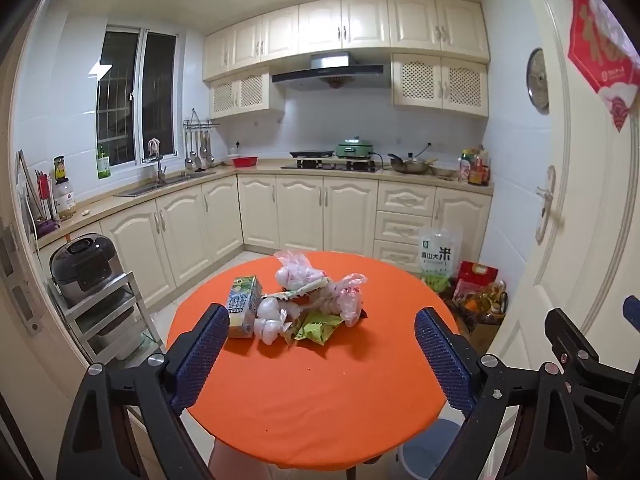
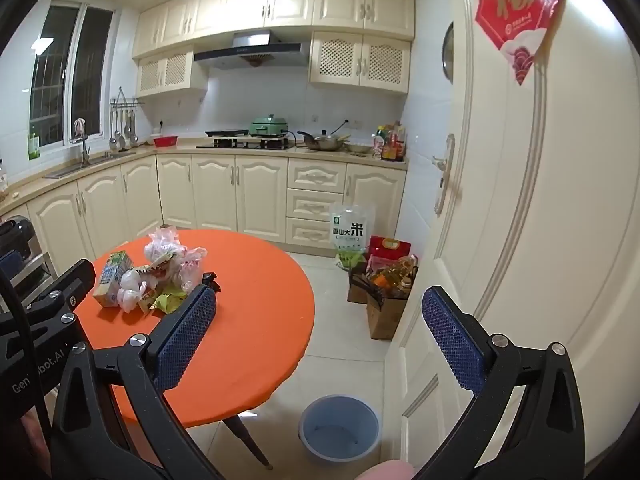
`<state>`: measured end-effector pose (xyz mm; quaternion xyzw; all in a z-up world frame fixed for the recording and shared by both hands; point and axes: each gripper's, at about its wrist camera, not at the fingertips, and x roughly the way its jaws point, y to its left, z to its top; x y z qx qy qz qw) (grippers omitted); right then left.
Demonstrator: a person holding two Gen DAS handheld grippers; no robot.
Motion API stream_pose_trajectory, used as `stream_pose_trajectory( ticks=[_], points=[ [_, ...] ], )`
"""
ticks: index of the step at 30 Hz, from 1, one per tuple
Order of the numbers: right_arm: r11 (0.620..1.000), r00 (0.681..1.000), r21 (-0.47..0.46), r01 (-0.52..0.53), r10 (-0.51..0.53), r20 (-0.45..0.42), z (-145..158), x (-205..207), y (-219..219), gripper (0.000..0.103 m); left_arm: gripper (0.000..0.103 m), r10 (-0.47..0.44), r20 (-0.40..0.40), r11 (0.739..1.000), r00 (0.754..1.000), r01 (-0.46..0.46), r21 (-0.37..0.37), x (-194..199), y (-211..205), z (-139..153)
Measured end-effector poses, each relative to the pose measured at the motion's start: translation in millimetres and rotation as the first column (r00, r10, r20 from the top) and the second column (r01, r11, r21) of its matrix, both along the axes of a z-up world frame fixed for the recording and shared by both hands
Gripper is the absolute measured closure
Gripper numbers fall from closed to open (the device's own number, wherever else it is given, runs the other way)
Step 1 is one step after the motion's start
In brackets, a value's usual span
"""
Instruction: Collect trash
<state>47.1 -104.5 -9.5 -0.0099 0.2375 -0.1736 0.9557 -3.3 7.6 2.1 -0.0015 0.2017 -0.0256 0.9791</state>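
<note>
From your left wrist camera, the left gripper [image 1: 322,330] stands wide with nothing between its blue pads, hovering over the near half of the round orange table [image 1: 320,408]. The trash pile [image 1: 304,304] sits toward the far side of that table: a green drink carton [image 1: 243,307] standing at the pile's left, crumpled clear plastic bags [image 1: 298,272] in the middle and right, and a yellow-green wrapper [image 1: 318,328] lying flat at the front. A few crumbs dot the cloth nearer to you. Behind the table runs an L-shaped cream kitchen, with a sink [image 1: 160,185] under the dark window and a stove [image 1: 330,166] beneath the range hood. A rice cooker [image 1: 86,266] stands on a metal rack to the left.

From your right wrist camera, the right gripper [image 2: 318,326] is also spread wide and empty, held off the table's right edge above the tiled floor. The pile lies to its left, well apart from the pads. A blue bin [image 2: 339,428] stands on the floor just beside the table leg, near a white door [image 2: 540,240]. A rice bag [image 2: 350,236] and a cardboard box [image 2: 386,312] of groceries sit along the wall.
</note>
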Motion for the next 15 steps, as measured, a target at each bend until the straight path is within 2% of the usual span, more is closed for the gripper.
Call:
stream_pose_trajectory(
  ticks=[15],
  points=[
    [1.0, 1.0, 0.007, 0.012, -0.012, 0.005, 3.6, -3.8, -1.7, 0.0, 0.009, 0.014, 0.014, 1.0, 1.0, -0.014, 0.012, -9.6, -7.2, -0.2]
  ],
)
